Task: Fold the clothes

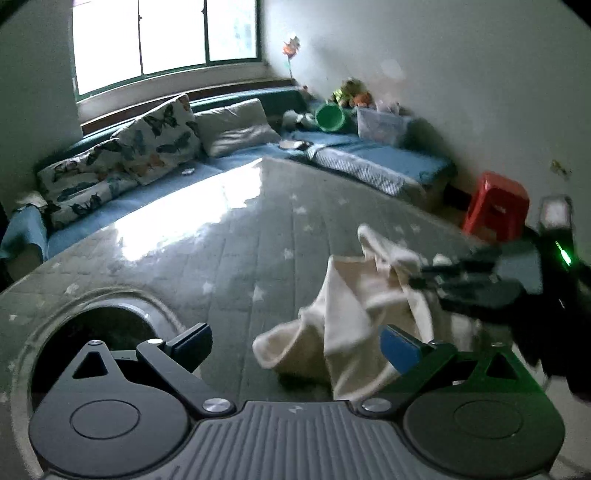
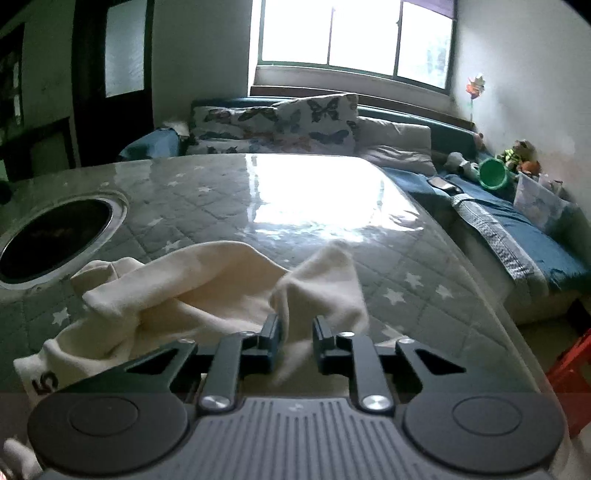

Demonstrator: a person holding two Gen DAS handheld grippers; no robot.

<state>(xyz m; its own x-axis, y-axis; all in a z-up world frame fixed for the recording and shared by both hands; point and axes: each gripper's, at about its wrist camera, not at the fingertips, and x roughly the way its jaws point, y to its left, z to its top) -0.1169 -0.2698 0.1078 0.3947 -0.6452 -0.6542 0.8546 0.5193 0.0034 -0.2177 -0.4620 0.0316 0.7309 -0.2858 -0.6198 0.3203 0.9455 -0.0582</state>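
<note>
We see a cream garment of soft, matte knit lying crumpled on the table, which is covered in grey quilted fabric with white stars under a glossy clear sheet that reflects the window. In the right wrist view the garment occupies the lower left and centre of the frame; its long axis runs from a hem printed with a dark numeral at the lower left toward a raised peak at centre right. A round dark opening with a metal rim is set into the table at the left edge. The right gripper has its dark jaws nearly together with a fold of the cloth between them; we cannot tell whether the pads press on it. In the left wrist view the left gripper stands with its jaws wide apart at the bottom of the frame, its right pad just beside the garment's lower edge, nothing clamped. Butterfly-print cushions lie at the upper left.
</note>
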